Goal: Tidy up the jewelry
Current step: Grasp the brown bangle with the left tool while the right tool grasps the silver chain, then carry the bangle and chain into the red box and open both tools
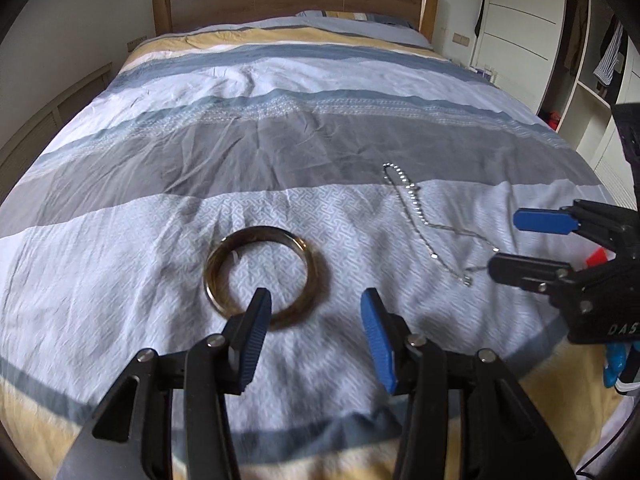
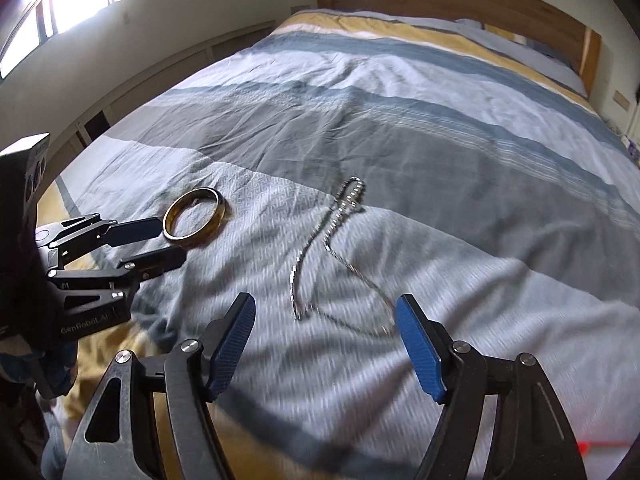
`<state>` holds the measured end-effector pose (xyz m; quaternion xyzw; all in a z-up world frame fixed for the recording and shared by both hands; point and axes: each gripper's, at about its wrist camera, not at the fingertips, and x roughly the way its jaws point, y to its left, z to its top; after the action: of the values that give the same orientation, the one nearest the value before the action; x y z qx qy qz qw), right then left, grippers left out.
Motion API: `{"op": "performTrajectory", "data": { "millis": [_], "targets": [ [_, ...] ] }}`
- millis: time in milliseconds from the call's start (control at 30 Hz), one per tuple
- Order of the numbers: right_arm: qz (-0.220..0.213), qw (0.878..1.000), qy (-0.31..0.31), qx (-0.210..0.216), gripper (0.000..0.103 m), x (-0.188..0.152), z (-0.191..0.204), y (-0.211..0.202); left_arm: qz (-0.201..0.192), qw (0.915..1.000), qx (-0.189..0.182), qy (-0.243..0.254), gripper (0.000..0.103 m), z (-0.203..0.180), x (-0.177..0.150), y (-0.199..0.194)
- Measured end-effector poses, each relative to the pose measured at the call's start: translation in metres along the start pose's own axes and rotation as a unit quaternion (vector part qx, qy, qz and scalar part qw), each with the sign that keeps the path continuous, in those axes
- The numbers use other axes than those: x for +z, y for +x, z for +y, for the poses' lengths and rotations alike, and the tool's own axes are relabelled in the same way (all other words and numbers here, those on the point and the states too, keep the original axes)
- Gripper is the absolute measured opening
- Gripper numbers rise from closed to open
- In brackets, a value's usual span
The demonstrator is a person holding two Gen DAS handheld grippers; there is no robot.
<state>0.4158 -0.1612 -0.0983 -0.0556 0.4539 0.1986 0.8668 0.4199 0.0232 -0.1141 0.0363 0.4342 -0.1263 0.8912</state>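
Two pieces lie apart | bangle [image 1: 264,276] | necklace [image 1: 424,216] | duvet [image 1: 280,144]

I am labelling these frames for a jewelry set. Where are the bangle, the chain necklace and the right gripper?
bangle [image 1: 262,236]: left wrist view, on its far rim.
chain necklace [image 2: 334,216]: right wrist view, on its beaded stretch.
right gripper [image 2: 325,334]: right wrist view, midway between its open fingertips.

Both grippers' jaws apart, empty
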Motion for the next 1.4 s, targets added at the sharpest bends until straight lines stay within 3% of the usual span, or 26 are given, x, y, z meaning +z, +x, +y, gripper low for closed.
{"op": "performTrajectory", "data": {
  "millis": [367, 400, 467, 533, 567, 600, 700, 933, 1200, 1400],
  "targets": [
    [0.027, 0.999, -0.024, 0.001, 0.071, 0.006, 0.002, 0.070, 0.019, 0.9998, 0.006, 0.010, 0.043, 0.009, -0.005, 0.041],
    [0.027, 0.999, -0.023, 0.002, 0.065, 0.004, 0.000, 0.070, 0.018, 0.9997, 0.008, 0.013, 0.043, 0.008, -0.005, 0.041],
    [0.031, 0.999, -0.028, -0.005, 0.051, 0.000, -0.002, 0.070, 0.018, 0.9996, 0.009, 0.020, 0.028, 0.004, -0.007, 0.041],
    [0.035, 0.999, -0.026, -0.005, 0.026, -0.003, -0.005, 0.066, 0.017, 0.9991, 0.018, 0.035, 0.014, -0.005, -0.008, 0.040],
    [0.038, 0.999, -0.022, -0.002, 0.020, -0.005, -0.006, 0.063, 0.018, 0.9988, 0.021, 0.041, 0.008, -0.010, -0.009, 0.038],
    [0.040, 0.999, -0.020, -0.002, 0.009, -0.006, -0.006, 0.061, 0.020, 0.9987, 0.021, 0.043, 0.008, -0.015, -0.010, 0.036],
    [0.039, 0.999, -0.009, 0.001, 0.003, -0.017, -0.006, 0.048, 0.025, 0.9993, -0.012, 0.025, 0.008, -0.025, -0.017, 0.024],
    [0.017, 0.998, 0.043, 0.036, 0.003, -0.054, -0.008, -0.013, 0.022, 0.9956, -0.085, -0.033, 0.007, -0.046, -0.041, -0.021],
    [-0.048, 0.996, 0.070, 0.026, 0.003, -0.102, -0.026, -0.136, -0.007, 0.9937, -0.112, -0.001, 0.007, -0.110, -0.043, -0.093],
    [-0.095, 0.992, 0.085, -0.010, 0.003, -0.130, -0.066, -0.221, -0.026, 0.9872, -0.154, 0.034, 0.007, -0.187, -0.029, -0.127]
  ]
}}
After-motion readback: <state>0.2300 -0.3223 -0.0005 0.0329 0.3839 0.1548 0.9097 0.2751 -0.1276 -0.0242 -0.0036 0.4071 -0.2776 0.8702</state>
